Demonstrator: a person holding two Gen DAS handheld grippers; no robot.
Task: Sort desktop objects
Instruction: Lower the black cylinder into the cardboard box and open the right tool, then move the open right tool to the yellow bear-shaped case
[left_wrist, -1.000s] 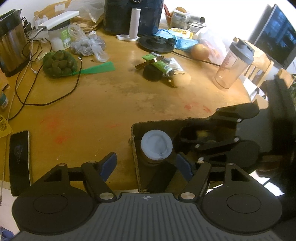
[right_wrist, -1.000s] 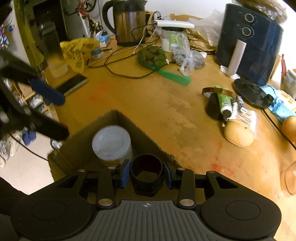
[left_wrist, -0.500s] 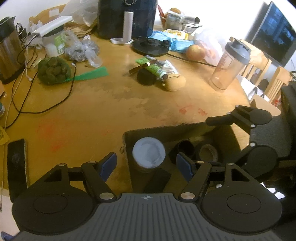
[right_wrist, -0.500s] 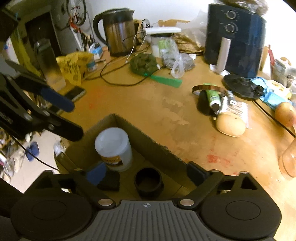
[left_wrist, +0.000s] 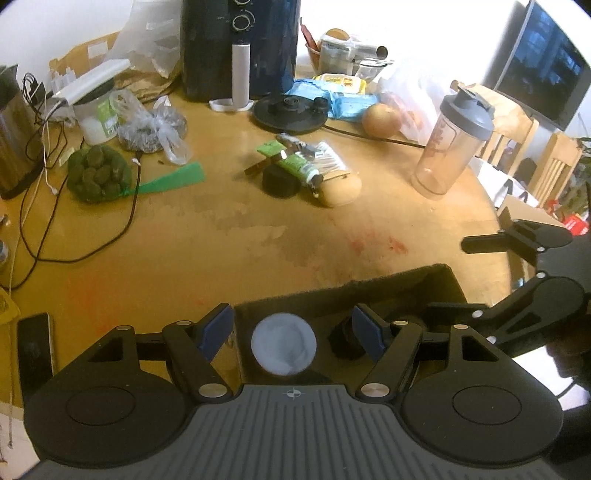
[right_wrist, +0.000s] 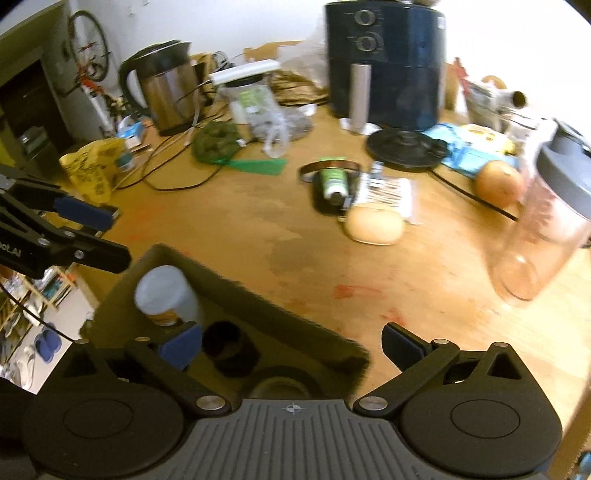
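Observation:
A cardboard box (left_wrist: 369, 286) (right_wrist: 258, 295) stands at the table's near edge. In it stand a white-lidded jar (left_wrist: 283, 343) (right_wrist: 164, 291), a black cup (left_wrist: 345, 341) (right_wrist: 231, 345) and a tape roll (right_wrist: 280, 384). My left gripper (left_wrist: 293, 328) is open and empty over the box, astride the jar. My right gripper (right_wrist: 291, 343) is open and empty above the box's right end. Farther back lie a green tube (left_wrist: 295, 164) (right_wrist: 332, 181) on a black puck (left_wrist: 279, 182), a tan bun-shaped thing (left_wrist: 341, 190) (right_wrist: 375, 225) and a packet (right_wrist: 386, 192).
A shaker bottle (left_wrist: 450, 144) (right_wrist: 546, 229) stands at the right. An air fryer (left_wrist: 240, 48), kettle (right_wrist: 162, 88), kettle base (left_wrist: 290, 112), netted green balls (left_wrist: 98, 173), cables (left_wrist: 74, 221), onion (left_wrist: 380, 120) and phone (left_wrist: 35, 350) crowd the table.
My right gripper opened and let go of the black cup, which now stands in the box, then drew back and swung right. My left gripper pulled back over the jar.

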